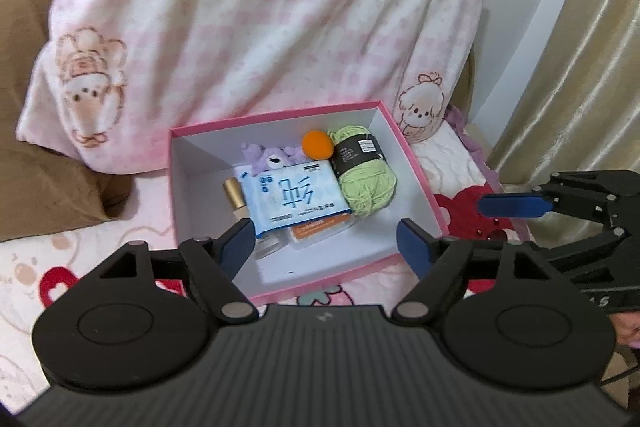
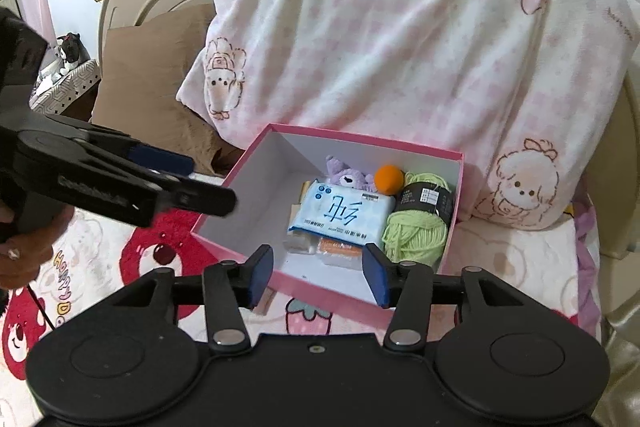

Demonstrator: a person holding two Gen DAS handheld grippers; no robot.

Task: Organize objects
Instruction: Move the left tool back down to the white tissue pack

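A pink box (image 1: 416,163) (image 2: 236,173) with a white inside sits on the bed. In it lie a blue tissue pack (image 1: 294,197) (image 2: 342,213), a green yarn ball (image 1: 366,179) (image 2: 416,231), an orange ball (image 1: 317,144) (image 2: 390,179), a purple plush (image 1: 268,155) (image 2: 346,177), a gold-capped bottle (image 1: 235,193) and an orange-labelled clear case (image 1: 320,229) (image 2: 340,253). My left gripper (image 1: 326,241) is open and empty over the box's near edge. My right gripper (image 2: 318,273) is open and empty at the box's near wall; it also shows in the left wrist view (image 1: 516,205).
A pink-and-white blanket-covered pillow (image 1: 248,19) (image 2: 400,39) leans behind the box. A brown cushion (image 1: 44,163) (image 2: 156,75) lies to the left. The bedsheet (image 2: 100,259) has red bear prints. A curtain (image 1: 580,59) hangs on the right.
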